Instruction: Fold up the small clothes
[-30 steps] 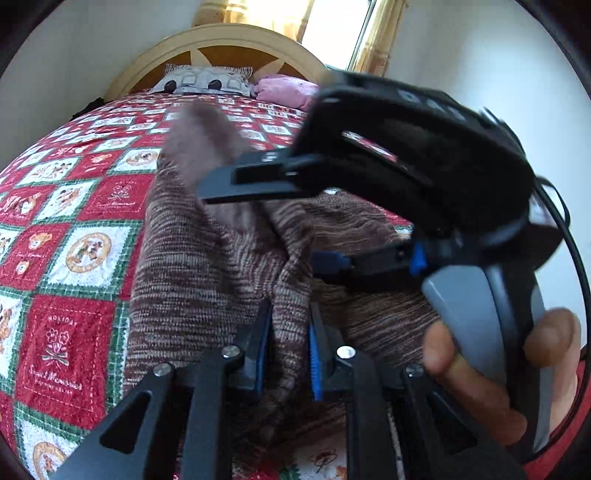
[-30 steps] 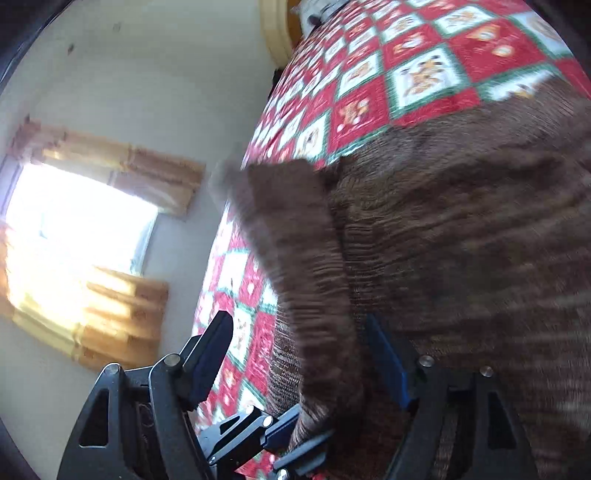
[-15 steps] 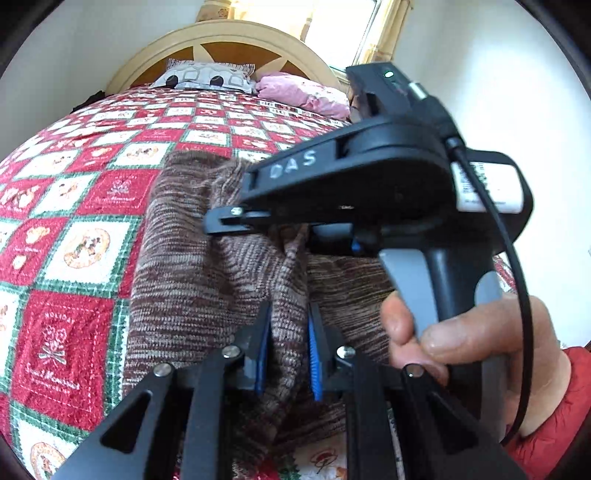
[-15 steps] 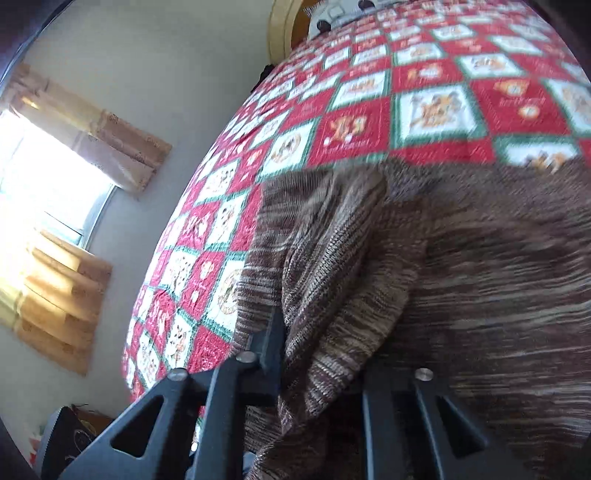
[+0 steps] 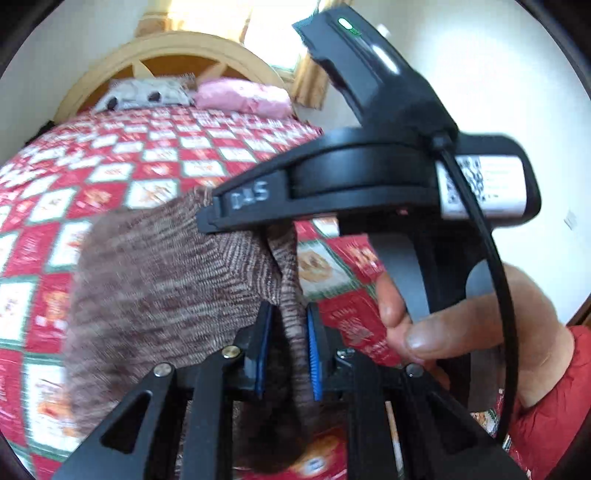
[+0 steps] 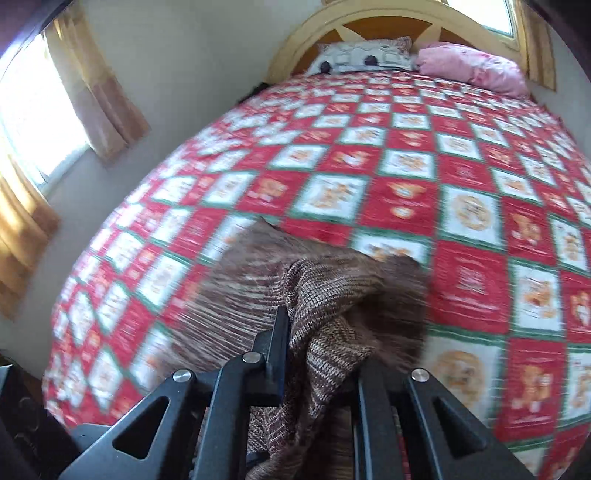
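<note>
A brown marled knit sweater (image 5: 166, 288) lies partly lifted over the red, white and green quilt (image 5: 110, 166). My left gripper (image 5: 288, 310) is shut on a bunched fold of the sweater, which runs between its blue pads (image 5: 314, 350). In the right wrist view my right gripper (image 6: 321, 343) is shut on another fold of the sweater (image 6: 332, 295), and the knit drapes over and hides its right finger. From the left wrist view the right tool's black body (image 5: 369, 177) crosses just above and right, held by a hand (image 5: 461, 332), with knit hanging from its tip.
The bed's quilt (image 6: 406, 166) stretches far ahead to a curved wooden headboard (image 6: 369, 22). A grey patterned pillow (image 6: 362, 55) and a pink pillow (image 6: 476, 66) lie against it. Curtained windows (image 6: 37, 110) are on the left wall. A red sleeve (image 5: 546, 424) shows at lower right.
The right gripper went from open around a sweater flap to shut on it. Both grippers then rose and shifted with the knit, which now hangs bunched and uncovers quilt on the right.
</note>
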The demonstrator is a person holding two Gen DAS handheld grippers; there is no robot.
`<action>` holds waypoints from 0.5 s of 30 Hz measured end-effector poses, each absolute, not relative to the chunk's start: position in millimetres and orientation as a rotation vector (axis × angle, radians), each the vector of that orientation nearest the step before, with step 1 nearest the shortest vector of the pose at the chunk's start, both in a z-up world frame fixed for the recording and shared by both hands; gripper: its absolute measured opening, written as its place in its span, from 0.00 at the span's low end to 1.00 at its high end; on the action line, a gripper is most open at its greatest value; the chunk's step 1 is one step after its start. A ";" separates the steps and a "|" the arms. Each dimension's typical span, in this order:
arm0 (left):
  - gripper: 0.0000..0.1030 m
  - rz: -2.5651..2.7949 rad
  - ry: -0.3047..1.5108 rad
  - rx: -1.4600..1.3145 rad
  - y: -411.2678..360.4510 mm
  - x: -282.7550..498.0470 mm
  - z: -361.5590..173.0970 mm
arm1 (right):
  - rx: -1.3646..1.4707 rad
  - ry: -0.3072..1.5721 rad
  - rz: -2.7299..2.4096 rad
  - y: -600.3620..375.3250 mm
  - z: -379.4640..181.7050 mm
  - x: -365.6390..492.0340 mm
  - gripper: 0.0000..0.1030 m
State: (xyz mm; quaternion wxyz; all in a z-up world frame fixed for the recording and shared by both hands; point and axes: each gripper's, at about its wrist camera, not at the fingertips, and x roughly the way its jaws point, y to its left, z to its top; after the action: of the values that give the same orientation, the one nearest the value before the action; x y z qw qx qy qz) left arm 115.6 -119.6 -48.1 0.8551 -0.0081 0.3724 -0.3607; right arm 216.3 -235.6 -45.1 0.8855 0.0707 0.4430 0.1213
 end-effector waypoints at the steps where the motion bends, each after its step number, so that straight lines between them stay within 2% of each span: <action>1: 0.18 -0.766 0.815 -0.015 -127.3 116.3 -56.4 | 0.138 0.946 0.236 -243.5 -56.0 215.1 0.11; 4: 0.19 -0.749 0.844 -0.013 -135.6 115.2 -72.9 | 0.156 0.975 0.211 -255.9 -80.1 212.1 0.12; 7: 0.31 -0.766 0.835 0.005 -130.1 108.2 -68.7 | 0.316 0.950 0.237 -272.7 -87.7 210.7 0.19; 8: 0.40 -0.782 0.851 0.006 -127.3 106.4 -66.3 | 0.380 0.953 0.255 -276.3 -88.6 212.8 0.22; 9: 0.50 -0.812 0.882 0.000 -121.6 103.0 -63.3 | 0.446 0.956 0.281 -280.7 -88.8 215.1 0.31; 10: 0.55 -0.840 0.905 -0.014 -114.3 97.7 -60.8 | 0.507 0.950 0.307 -284.8 -88.3 217.0 0.42; 12: 0.68 -0.877 0.912 -0.064 -93.0 87.6 -54.3 | 0.558 0.928 0.317 -289.2 -85.3 221.2 0.57; 14: 0.77 -0.853 0.899 -0.102 -69.5 80.6 -49.4 | 0.583 0.924 0.303 -292.6 -87.1 232.3 0.59; 15: 0.78 -0.827 0.895 -0.128 -53.5 80.0 -48.1 | 0.595 0.936 0.301 -293.3 -90.6 239.4 0.59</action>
State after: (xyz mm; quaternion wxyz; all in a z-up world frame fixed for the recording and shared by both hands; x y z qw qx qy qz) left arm 80.0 -53.5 -48.1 0.8181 -0.0600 0.4199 -0.3883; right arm 239.4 -293.3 -90.6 0.8394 0.2814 0.4427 0.1421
